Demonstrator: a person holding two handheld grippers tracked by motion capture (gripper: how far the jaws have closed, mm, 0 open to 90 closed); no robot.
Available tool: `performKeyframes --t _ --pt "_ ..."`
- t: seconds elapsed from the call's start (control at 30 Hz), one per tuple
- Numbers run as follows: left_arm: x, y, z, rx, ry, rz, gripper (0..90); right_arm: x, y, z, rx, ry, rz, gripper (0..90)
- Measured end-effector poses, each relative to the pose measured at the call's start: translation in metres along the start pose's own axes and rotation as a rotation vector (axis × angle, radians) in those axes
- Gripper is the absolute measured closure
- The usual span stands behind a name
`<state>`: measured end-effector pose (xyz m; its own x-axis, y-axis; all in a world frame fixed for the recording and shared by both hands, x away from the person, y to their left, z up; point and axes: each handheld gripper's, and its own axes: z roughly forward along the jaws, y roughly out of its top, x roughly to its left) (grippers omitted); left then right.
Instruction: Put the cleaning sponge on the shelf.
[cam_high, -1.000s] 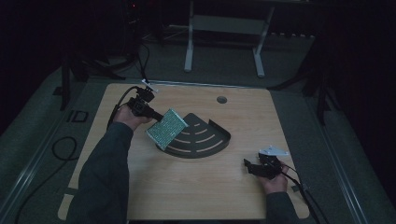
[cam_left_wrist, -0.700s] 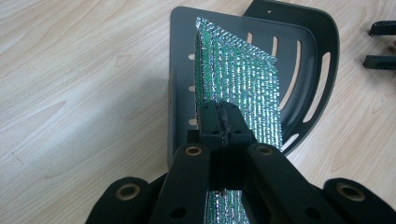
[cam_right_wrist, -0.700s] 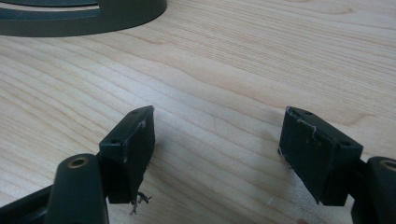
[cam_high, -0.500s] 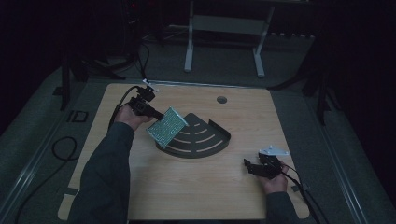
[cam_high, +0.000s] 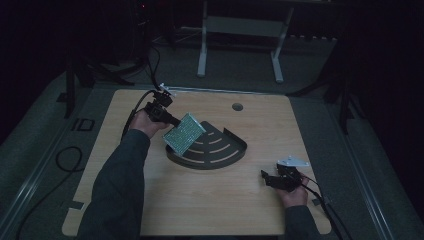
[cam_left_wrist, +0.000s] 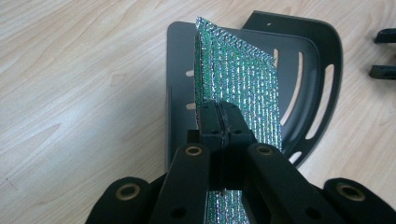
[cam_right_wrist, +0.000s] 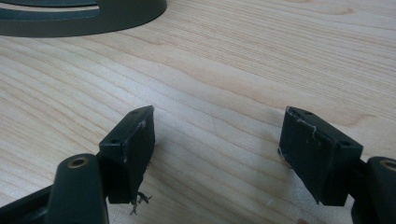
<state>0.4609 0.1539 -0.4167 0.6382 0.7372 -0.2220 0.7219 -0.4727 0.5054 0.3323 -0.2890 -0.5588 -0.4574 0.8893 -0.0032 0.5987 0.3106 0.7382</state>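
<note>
High view: wooden table (cam_high: 210, 210), dim room. Left gripper (cam_high: 172, 120), at the far left of the table, is clenched on one edge of a glittery green and silver sheet (cam_high: 184, 133). The sheet is tilted and held over the left part of a dark fan-shaped tray (cam_high: 220, 150) with curved slots, which lies flat near the table's middle; whether the sheet's lower edge touches the tray cannot be told. Right gripper (cam_high: 267, 177), near right, well apart from the tray, has its jaws spread with nothing between them, low over bare wood. Left gripper view: jaws pressed together on the sheet (cam_left_wrist: 243, 88), tray (cam_left_wrist: 322, 60) beneath.
</note>
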Motion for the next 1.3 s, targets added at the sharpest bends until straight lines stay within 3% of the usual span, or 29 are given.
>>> performKeyframes --t 0.73,1.3 --pt "0.002 0.002 0.03 0.039 0.031 0.009 89.9 0.0 0.0 0.0 0.0 0.0 -0.001 26.1" --pt "0.003 0.0 0.043 0.067 0.056 0.018 89.9 0.0 0.0 0.0 0.001 0.001 0.0 25.9"
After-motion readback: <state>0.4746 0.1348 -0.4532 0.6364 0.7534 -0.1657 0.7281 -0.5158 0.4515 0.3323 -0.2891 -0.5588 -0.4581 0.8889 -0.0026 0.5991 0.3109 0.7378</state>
